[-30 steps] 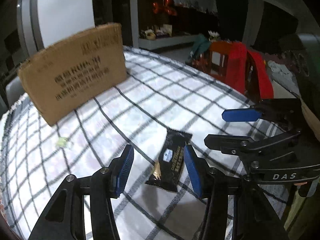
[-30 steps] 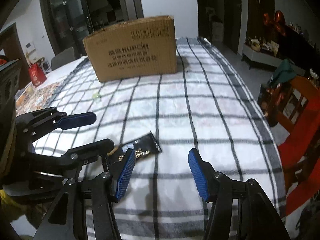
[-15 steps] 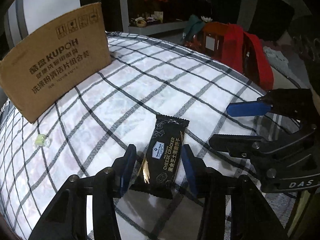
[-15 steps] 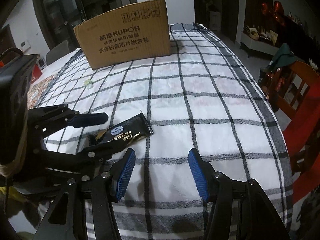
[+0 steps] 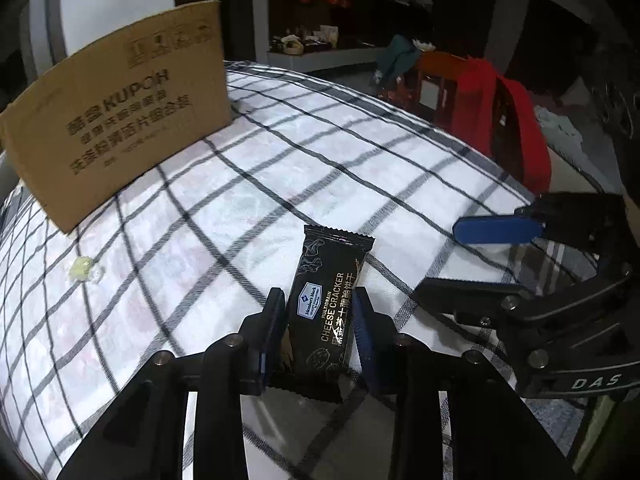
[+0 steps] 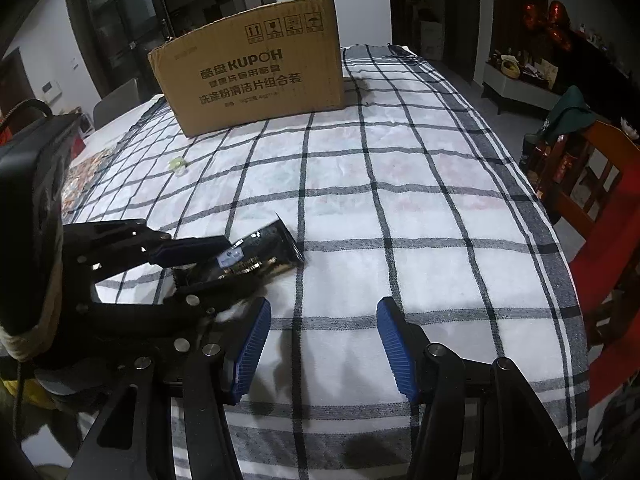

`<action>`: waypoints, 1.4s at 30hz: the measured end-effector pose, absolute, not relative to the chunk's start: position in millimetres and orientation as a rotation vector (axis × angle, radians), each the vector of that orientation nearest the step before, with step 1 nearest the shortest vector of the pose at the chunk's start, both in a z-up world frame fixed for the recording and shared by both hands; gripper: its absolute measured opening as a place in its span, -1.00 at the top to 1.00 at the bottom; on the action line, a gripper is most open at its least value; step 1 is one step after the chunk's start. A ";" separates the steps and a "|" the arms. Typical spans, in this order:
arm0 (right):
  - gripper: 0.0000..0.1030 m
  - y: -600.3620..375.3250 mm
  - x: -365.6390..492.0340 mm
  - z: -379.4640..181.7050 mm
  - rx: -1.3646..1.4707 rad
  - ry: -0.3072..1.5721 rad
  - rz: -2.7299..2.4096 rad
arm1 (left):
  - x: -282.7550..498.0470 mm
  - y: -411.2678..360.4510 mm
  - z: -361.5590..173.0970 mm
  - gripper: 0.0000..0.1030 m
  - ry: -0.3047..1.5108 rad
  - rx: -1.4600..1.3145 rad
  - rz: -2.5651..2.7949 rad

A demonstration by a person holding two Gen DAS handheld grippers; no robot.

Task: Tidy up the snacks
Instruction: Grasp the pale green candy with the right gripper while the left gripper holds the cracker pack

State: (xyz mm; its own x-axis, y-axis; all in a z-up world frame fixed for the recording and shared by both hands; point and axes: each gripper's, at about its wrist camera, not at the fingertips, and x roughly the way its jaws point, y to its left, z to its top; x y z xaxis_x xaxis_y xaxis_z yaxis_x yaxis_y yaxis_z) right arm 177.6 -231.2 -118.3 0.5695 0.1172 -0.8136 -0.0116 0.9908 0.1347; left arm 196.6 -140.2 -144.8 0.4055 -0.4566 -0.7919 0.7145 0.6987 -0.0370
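A black cheese cracker packet (image 5: 326,308) lies lengthwise between the blue pads of my left gripper (image 5: 317,296), on the checked tablecloth (image 5: 280,168). The jaws are closing, and both pads touch the packet's long edges near its lower half. In the right wrist view the same packet (image 6: 256,258) sticks out to the right of the left gripper (image 6: 216,266), with its free end slightly raised. My right gripper (image 6: 323,308) hovers open over bare cloth just right of the packet and holds nothing. It also shows in the left wrist view as the right gripper (image 5: 460,260).
A brown cardboard box (image 6: 256,76) stands at the far end of the table. A small pale green wrapped sweet (image 6: 178,165) lies on the cloth to the left. A wooden chair draped in red (image 6: 600,200) stands past the table's right edge.
The left gripper's jaws have narrowed from wide apart to touching the cracker packet's sides, and the gripper has slid forward along the packet. The right gripper has stayed open in place.
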 end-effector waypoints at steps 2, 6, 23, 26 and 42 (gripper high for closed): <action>-0.09 -228.8 179.1 -116.8 0.117 0.962 0.082 | 197.1 -134.8 -139.6 0.35 0.876 0.307 -0.735; -0.09 -222.6 184.7 -110.3 0.108 0.944 0.104 | 198.3 -118.9 -127.6 0.35 0.871 0.243 -0.675; -0.09 -163.9 250.3 -90.5 0.034 0.846 0.330 | 226.1 -34.8 -108.1 0.35 0.841 0.092 -0.317; -0.09 -149.4 267.4 -89.8 0.020 0.838 0.373 | 234.1 -19.7 -106.9 0.35 0.840 0.065 -0.257; 0.13 -89.4 334.8 -108.7 -0.065 0.858 0.485 | 278.4 24.7 -110.2 0.35 0.836 0.002 -0.094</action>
State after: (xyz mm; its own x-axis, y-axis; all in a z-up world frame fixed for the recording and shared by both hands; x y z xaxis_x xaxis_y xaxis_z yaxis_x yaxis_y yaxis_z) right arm 334.8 -89.4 -108.7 0.5525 0.3844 -0.7396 -0.4355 0.8897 0.1371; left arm 278.4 24.7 -110.2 0.6666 -0.0826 -0.7408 0.0841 0.9958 -0.0353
